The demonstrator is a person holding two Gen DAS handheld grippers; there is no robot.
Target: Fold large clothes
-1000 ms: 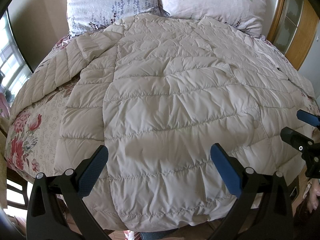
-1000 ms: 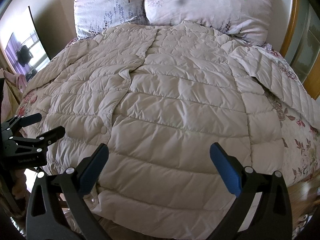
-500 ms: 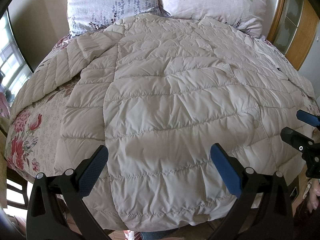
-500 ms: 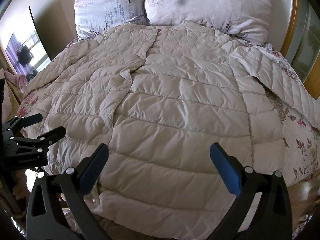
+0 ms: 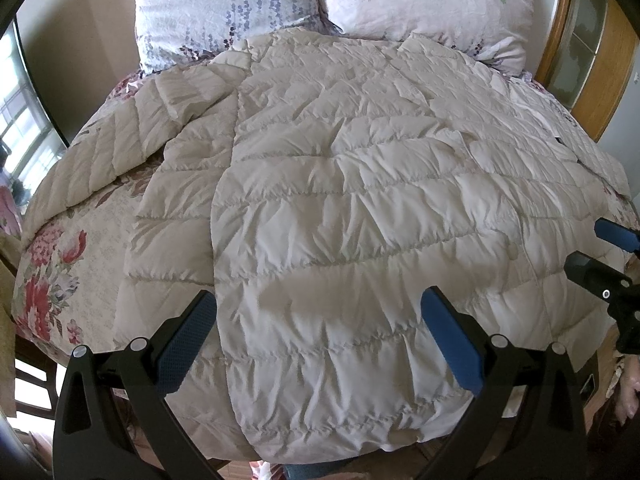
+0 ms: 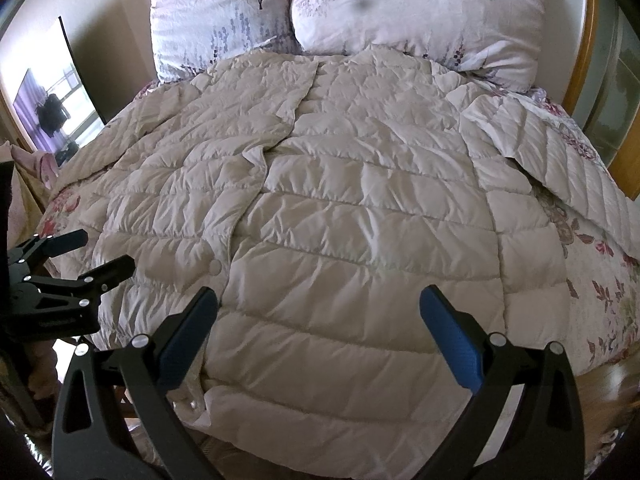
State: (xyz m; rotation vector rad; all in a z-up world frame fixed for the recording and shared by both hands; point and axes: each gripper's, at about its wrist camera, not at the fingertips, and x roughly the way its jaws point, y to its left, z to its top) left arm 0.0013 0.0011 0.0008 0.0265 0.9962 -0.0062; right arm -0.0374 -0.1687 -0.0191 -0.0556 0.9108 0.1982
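A large cream quilted down coat [image 5: 340,208] lies spread front-up on the bed, collar toward the pillows, hem hanging over the near edge. It also fills the right wrist view [image 6: 352,232]. One sleeve [image 5: 112,152] stretches out left, the other sleeve [image 6: 560,160] out right. My left gripper [image 5: 320,328] is open and empty above the hem's left half. My right gripper [image 6: 320,328] is open and empty above the hem's right half. Each gripper shows at the edge of the other's view, the right one [image 5: 600,256] and the left one [image 6: 76,256].
The floral bedsheet [image 5: 52,280] shows either side of the coat. Two floral pillows [image 5: 224,4] [image 6: 420,12] lean at the head. A wooden headboard and cabinet [image 5: 592,52] stand right. A window [image 5: 20,140] and a dark screen [image 6: 52,92] are on the left.
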